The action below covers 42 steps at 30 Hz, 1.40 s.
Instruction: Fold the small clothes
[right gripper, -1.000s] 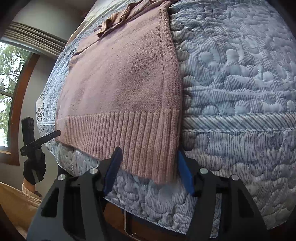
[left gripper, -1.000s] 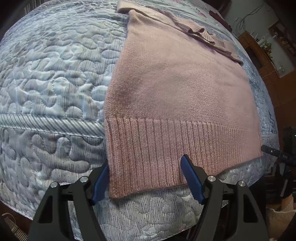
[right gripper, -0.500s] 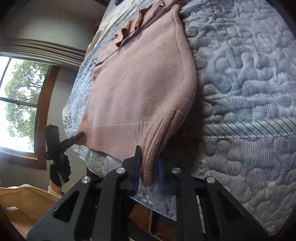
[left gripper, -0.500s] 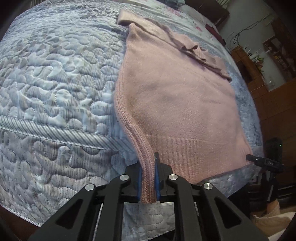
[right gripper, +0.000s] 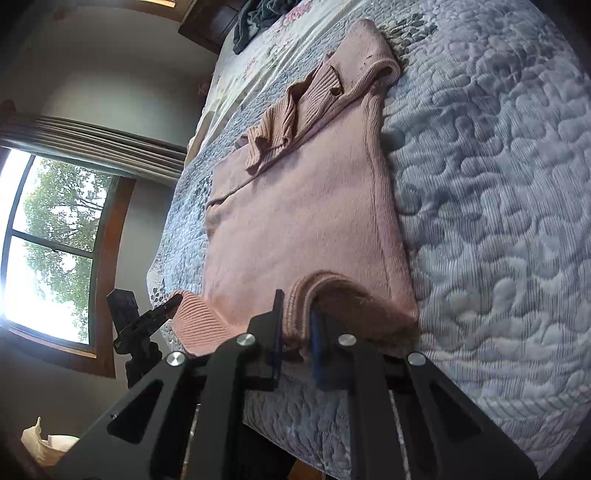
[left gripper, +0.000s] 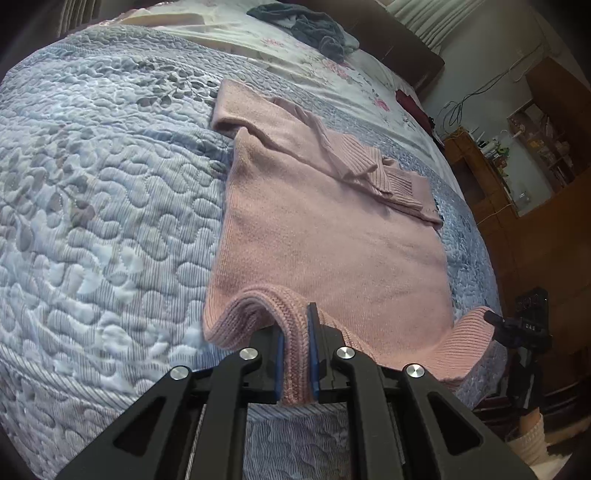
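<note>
Both grippers, left (left gripper: 295, 354) and right (right gripper: 297, 332), clamp the sweater's (left gripper: 325, 236) ribbed near hem, raised off the bed (left gripper: 110, 184).

Shelf clutter (left gripper: 532, 147) too small to tell; dark heap (right gripper: 255, 18) cut off by the top edge.

Left tongs (left gripper: 295, 350): low centre of left wrist frame, black arms converging upward, blue pads (left gripper: 279, 363) pressed close, pinching ribbed hem of pink sweater (left gripper: 325, 236).
Right tongs (right gripper: 297, 341): low centre of right wrist frame, jaws likewise closed on hem corner, fabric bunched between pads.
Each tongs visible small at other view's lower side edge, gripping opposite hem corner.
</note>
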Each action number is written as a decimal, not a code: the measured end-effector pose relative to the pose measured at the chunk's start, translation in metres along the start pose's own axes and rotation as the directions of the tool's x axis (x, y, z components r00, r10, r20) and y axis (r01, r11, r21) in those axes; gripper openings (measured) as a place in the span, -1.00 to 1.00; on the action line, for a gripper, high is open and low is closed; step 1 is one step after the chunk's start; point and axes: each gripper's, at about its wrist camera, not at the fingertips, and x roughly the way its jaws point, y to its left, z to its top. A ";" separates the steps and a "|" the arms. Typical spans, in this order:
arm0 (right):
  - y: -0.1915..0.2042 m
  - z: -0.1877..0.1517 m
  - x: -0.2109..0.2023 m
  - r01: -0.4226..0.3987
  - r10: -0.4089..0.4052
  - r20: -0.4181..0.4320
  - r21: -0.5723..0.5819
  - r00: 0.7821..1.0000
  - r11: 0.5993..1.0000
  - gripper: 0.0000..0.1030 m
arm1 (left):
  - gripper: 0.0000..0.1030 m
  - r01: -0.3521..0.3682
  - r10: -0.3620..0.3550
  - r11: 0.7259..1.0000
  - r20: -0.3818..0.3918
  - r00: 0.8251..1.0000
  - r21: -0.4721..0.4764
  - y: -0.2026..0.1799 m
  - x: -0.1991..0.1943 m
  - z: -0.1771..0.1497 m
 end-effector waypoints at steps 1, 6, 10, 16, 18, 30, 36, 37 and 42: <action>-0.002 0.008 0.002 0.001 -0.001 0.000 0.005 1.000 1.000 -0.79 | -0.80 0.006 -0.006 1.000 0.003 1.000 -0.015 0.003 0.003 0.004; -0.020 0.042 0.014 0.017 -0.017 -0.005 0.049 1.000 0.999 -0.79 | -0.79 0.008 -0.007 0.998 0.007 1.000 -0.070 0.020 0.025 0.028; -0.041 0.065 0.023 0.016 -0.015 -0.005 0.104 1.000 0.994 -0.79 | -0.79 0.015 -0.015 0.993 0.005 1.000 -0.121 0.032 0.041 0.047; -0.065 0.086 0.045 0.005 0.001 -0.034 0.171 0.999 0.985 -0.79 | -0.78 0.011 -0.015 0.987 -0.024 1.000 -0.162 0.043 0.069 0.064; -0.066 0.090 0.051 0.002 0.005 -0.040 0.173 0.999 0.985 -0.79 | -0.74 0.016 -0.022 0.985 -0.033 0.999 -0.174 0.047 0.075 0.067; -0.076 0.101 0.032 0.014 -0.010 -0.022 0.195 1.000 0.981 -0.05 | -0.51 0.154 -0.175 0.947 -0.051 0.983 -0.281 0.068 0.061 0.068; -0.071 0.092 0.005 0.064 -0.065 -0.002 0.142 0.998 0.988 -0.05 | -0.27 0.147 -0.144 0.939 0.034 0.989 -0.311 0.083 0.022 0.061; -0.069 0.089 0.002 0.074 -0.075 0.000 0.131 0.997 0.989 -0.05 | -0.27 0.126 -0.120 0.949 0.037 0.992 -0.291 0.081 0.018 0.062; -0.058 0.080 -0.003 0.100 -0.100 0.006 0.086 0.995 0.991 -0.04 | -0.27 -0.012 0.016 0.995 0.040 0.999 -0.097 0.050 0.016 0.072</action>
